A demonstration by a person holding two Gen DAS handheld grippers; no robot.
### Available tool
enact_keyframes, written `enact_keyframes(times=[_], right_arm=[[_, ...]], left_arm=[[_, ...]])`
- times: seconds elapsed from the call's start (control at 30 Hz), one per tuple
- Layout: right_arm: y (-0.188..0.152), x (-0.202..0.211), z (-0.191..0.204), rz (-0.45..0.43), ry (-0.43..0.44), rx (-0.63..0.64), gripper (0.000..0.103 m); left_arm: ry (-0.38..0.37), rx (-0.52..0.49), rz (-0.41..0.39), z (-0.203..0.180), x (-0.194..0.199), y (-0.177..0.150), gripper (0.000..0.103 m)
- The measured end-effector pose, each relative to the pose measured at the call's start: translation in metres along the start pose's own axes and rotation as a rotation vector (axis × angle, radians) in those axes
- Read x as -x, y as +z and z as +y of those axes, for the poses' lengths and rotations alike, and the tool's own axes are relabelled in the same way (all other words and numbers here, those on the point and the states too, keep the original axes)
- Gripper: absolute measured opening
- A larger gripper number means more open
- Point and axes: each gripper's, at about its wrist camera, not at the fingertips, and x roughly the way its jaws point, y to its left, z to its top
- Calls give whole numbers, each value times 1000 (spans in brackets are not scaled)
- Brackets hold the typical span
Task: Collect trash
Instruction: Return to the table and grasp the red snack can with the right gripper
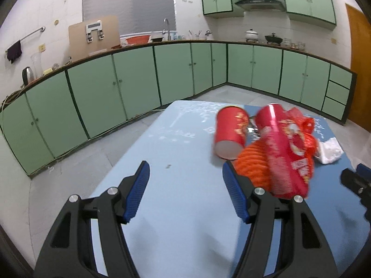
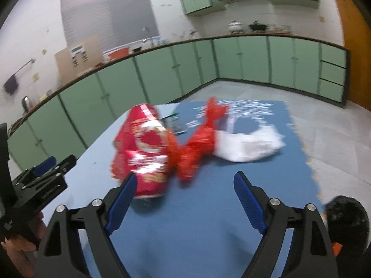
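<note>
On the blue table (image 1: pixel 176 162) lies a heap of trash. A red paper cup (image 1: pixel 229 131) lies on its side. A red foil wrapper (image 1: pixel 285 148) lies over an orange crumpled bag (image 1: pixel 252 162), with a white plastic bag (image 1: pixel 330 150) behind. My left gripper (image 1: pixel 185 176) is open and empty, just left of the heap. In the right wrist view my right gripper (image 2: pixel 183 185) is open and empty, just short of the red wrapper (image 2: pixel 143 148), the orange bag (image 2: pixel 197 146) and the white bag (image 2: pixel 250 146). The left gripper also shows at that view's left edge (image 2: pixel 46 171).
Green kitchen cabinets (image 1: pixel 139 78) run along the walls behind the table, with a counter of pots and a sink. The floor (image 1: pixel 69 176) lies to the left of the table. A black fuzzy object (image 2: pixel 347 222) sits at the table's near right corner.
</note>
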Motion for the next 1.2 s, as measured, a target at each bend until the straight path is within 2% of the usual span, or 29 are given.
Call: enact_keyframes(times=[0.17,0.27,0.63,0.73,0.8,0.83,0.87,0.93,0.97,1.03,1.1,1.13,1.2], right_arm=[[6,-37,29,56,39,47,84],[6,-52,35,77,21,54,84],[6,-71,50,91,55,59,87],[4,-72,54,97,68,63,77],[4,-72,55,89,72,59,77],[4,-71,54,86,77,57,73],[4,-69,53,80,86,53,47],[7,-64,46,68,112,29,29],[10,-63,43,74,127,15,23],[13,-60,40,79,150,7,16],[13,-59,39,93,183,21,16],[13,-59,40,99,191,26,17],[14,-59,40,98,183,32,27]], left_arm=[[-4,22,10,15,-9,1,64],[-6,35,16,21,-13,0,64],[-11,49,29,30,-27,-6,64],[-9,48,29,30,-29,-7,65],[-10,49,30,30,-29,-7,65],[-12,50,32,30,-30,-7,65],[-13,51,33,30,-30,-8,65],[-15,51,35,29,-31,-7,65],[-18,52,37,28,-32,-7,65],[-23,50,37,26,-31,-7,66],[-26,47,32,24,-30,-6,66],[-29,48,31,23,-29,-6,66],[-38,47,32,21,-29,-6,67]])
